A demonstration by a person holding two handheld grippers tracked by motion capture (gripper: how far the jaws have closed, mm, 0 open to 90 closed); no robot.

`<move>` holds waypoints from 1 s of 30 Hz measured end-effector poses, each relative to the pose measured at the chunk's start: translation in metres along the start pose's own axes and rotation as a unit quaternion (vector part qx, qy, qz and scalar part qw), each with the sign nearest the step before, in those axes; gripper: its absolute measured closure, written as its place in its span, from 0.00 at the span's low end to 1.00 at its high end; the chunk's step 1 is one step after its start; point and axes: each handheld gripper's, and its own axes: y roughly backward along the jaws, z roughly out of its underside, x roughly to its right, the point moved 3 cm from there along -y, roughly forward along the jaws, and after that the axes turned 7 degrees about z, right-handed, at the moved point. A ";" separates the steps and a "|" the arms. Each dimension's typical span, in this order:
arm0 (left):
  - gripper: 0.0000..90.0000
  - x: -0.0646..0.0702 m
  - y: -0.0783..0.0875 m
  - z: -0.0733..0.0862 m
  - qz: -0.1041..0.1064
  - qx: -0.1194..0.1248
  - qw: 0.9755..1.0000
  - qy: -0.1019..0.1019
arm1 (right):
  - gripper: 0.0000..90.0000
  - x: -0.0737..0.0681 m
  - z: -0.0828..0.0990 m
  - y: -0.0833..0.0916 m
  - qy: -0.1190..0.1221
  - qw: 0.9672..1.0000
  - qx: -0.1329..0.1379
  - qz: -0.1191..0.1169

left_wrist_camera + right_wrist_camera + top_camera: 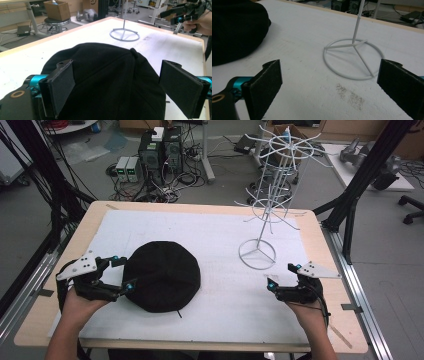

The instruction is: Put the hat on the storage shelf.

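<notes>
A black cap [162, 275] lies flat on the white mat, left of centre, its top button [133, 51] showing in the left gripper view. My left gripper [123, 273] stands open at the cap's left edge, its pads [61, 86] spread to either side of the cap [107, 82] without closing on it. A white wire display stand [272, 195] rises at the right, on a ring base [257, 253]. My right gripper [281, 276] is open near the table's right front, short of the ring base [353, 58], with nothing between its pads [265, 83].
The white mat [220, 305] covers a wooden table [40, 310]. Black frame posts [367, 167] stand at the right and left. Computers and cables [160, 152] sit on the floor beyond the far edge. The other hand and gripper [190, 15] appear far right in the left gripper view.
</notes>
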 end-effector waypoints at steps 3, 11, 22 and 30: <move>0.15 -0.001 -0.001 0.000 0.001 0.000 1.000 -0.001 | 0.06 0.001 0.001 -0.001 0.005 1.000 -0.006 0.003; 0.15 0.001 0.000 0.000 0.000 0.000 1.000 -0.002 | 0.06 -0.001 0.002 0.003 0.005 1.000 -0.003 0.006; 0.15 0.001 -0.001 -0.001 0.000 0.000 1.000 -0.002 | 0.06 0.000 0.001 0.005 0.001 1.000 0.001 0.005; 0.15 0.001 -0.002 0.000 -0.001 -0.002 1.000 -0.001 | 0.06 0.002 0.002 0.004 0.001 1.000 -0.001 0.006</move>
